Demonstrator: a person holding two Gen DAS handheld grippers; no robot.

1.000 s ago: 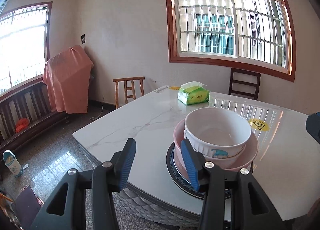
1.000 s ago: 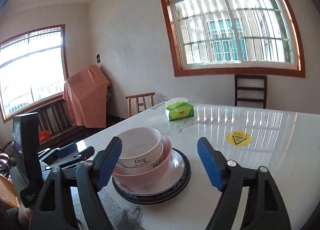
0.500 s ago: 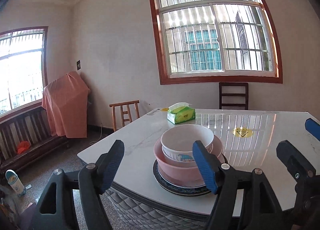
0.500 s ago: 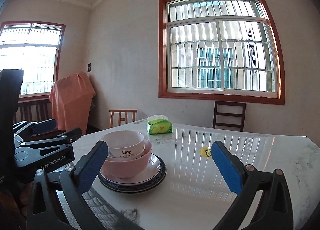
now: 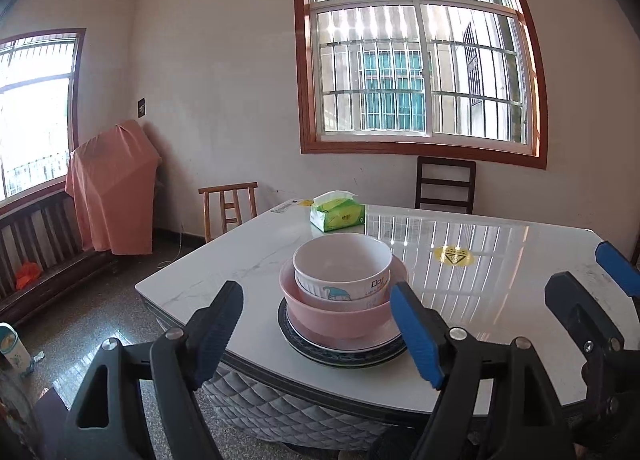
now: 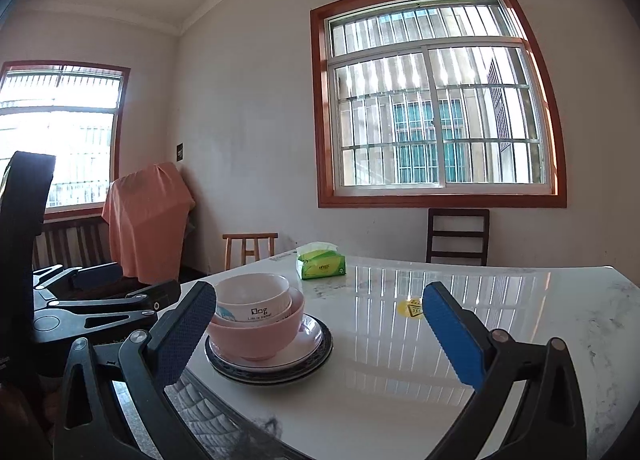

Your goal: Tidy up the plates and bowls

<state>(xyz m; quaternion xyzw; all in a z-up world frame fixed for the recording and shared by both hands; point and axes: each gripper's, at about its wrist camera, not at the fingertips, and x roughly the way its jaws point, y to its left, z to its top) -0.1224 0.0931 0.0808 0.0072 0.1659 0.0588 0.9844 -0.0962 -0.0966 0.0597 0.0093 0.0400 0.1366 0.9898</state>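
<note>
Dishes are all sitting in one stack near the front-left corner of the marble table (image 5: 500,268): a white bowl (image 5: 342,266) with a little blue cartoon and "Dog" printed on it is nested inside a pink bowl (image 5: 340,316), which sits on a white plate (image 6: 308,344), and that rests on a dark blue-rimmed plate (image 5: 340,358) at the bottom. In the left wrist view the stack is dead center, roughly 12 o'clock from the left gripper (image 5: 320,332), whose blue-padded fingers are spread wide with nothing between them, hanging off the near edge of the table and not touching any dish. The right gripper (image 6: 324,334) is spread wide too, holding nothing; from its own camera the stack sits toward 11 o'clock, just beside its left finger, though I can't tell if that pad is actually touching the pink bowl or just overlapping it in the shot. A green tissue pack (image 5: 338,216) sits further back on the table at about 12 o'clock from the bowls, well apart from them, and a yellow sticker (image 5: 454,256) is on the tabletop off at about 2 o'clock from the stack. Two wooden chairs stand beyond the far side of the table, under the window.
</note>
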